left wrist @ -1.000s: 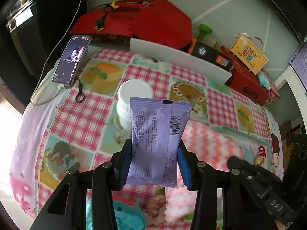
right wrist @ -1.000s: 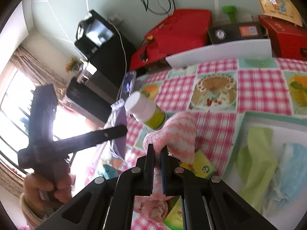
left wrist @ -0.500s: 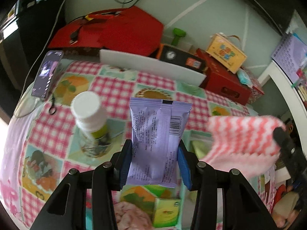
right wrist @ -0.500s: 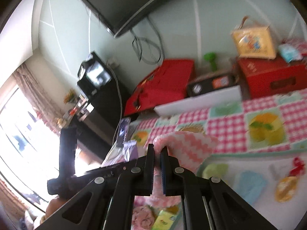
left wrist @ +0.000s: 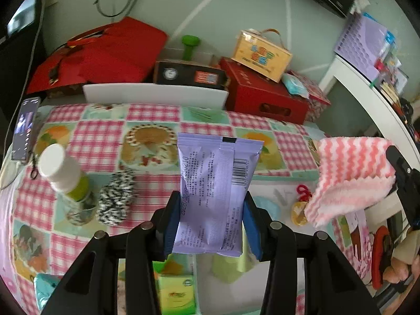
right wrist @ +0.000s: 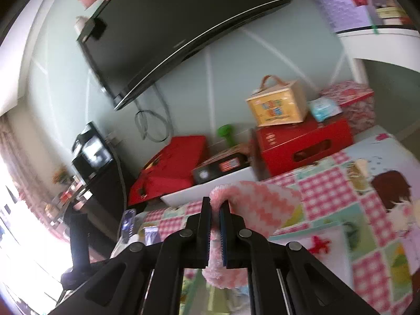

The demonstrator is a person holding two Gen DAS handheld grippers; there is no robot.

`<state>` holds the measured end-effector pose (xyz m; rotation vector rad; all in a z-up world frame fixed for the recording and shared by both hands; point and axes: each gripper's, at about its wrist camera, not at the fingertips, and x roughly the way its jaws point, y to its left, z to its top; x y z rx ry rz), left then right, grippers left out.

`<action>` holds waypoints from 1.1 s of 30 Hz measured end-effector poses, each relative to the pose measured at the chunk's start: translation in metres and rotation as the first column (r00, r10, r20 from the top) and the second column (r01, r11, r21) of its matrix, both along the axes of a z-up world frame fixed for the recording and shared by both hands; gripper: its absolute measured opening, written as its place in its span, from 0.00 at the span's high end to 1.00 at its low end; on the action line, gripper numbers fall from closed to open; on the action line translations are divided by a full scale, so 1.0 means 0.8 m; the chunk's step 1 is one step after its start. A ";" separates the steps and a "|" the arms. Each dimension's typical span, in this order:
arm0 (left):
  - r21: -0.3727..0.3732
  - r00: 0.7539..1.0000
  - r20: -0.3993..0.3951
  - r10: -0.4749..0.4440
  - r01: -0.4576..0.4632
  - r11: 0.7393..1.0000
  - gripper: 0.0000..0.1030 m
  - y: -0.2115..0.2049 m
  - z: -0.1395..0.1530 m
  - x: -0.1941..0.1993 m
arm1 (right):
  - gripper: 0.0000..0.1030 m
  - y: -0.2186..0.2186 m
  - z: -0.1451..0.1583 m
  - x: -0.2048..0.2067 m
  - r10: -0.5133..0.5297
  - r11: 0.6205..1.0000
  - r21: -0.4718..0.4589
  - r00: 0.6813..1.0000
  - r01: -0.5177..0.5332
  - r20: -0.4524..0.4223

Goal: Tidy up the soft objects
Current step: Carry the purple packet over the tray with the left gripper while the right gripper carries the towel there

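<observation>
In the left wrist view, your left gripper (left wrist: 211, 218) is clamped on a purple snack packet (left wrist: 215, 191), its blue pads pressing the packet's two long edges so it stands upright with the barcode side toward the camera. Below it lies the worktop (left wrist: 99, 141), covered in a pink checked cloth with fruit and cake pictures. To the left stands a white-capped bottle (left wrist: 65, 178), and just beside it lies a black-and-white knitted bundle (left wrist: 116, 199). A green box (left wrist: 177, 292) sits under the gripper, close to the camera. On the right, a pink-and-white zigzag cloth (left wrist: 349, 178) hangs in the air, pinched at its right edge by your right gripper (left wrist: 393, 168), whose black body enters from that side. Beneath the cloth, a small yellow ornament with a red loop (left wrist: 299, 210) lies on a white tray (left wrist: 278, 191). In the right wrist view, your right gripper (right wrist: 215, 219) is closed tight on the pink cloth (right wrist: 262, 207), which bulges out to the right of the jaws and droops below them. The view is blurred; a red box (right wrist: 304, 144) with a yellow carton (right wrist: 278, 105) on top stands at the worktop's far edge, under a wall-mounted television (right wrist: 178, 26).
</observation>
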<state>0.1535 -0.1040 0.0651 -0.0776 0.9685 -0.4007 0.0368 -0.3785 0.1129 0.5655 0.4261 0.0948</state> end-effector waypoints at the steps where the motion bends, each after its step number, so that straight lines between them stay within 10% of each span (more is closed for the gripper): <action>1: 0.007 1.000 0.000 -0.010 0.010 1.000 0.55 -0.006 -0.001 -0.001 | 0.94 -0.009 -0.002 -0.004 -0.021 1.000 0.000 1.000 0.021 -0.007; 15: 0.074 0.991 -0.029 -0.128 0.130 0.989 0.55 -0.079 -0.034 -0.010 | 0.94 -0.049 -0.046 0.002 -0.143 0.990 -0.031 0.973 0.139 -0.183; 33: 0.096 0.990 -0.099 -0.103 0.113 0.989 0.54 -0.083 -0.073 0.006 | 0.94 -0.009 -0.105 0.054 -0.027 0.999 -0.047 0.921 0.009 -0.390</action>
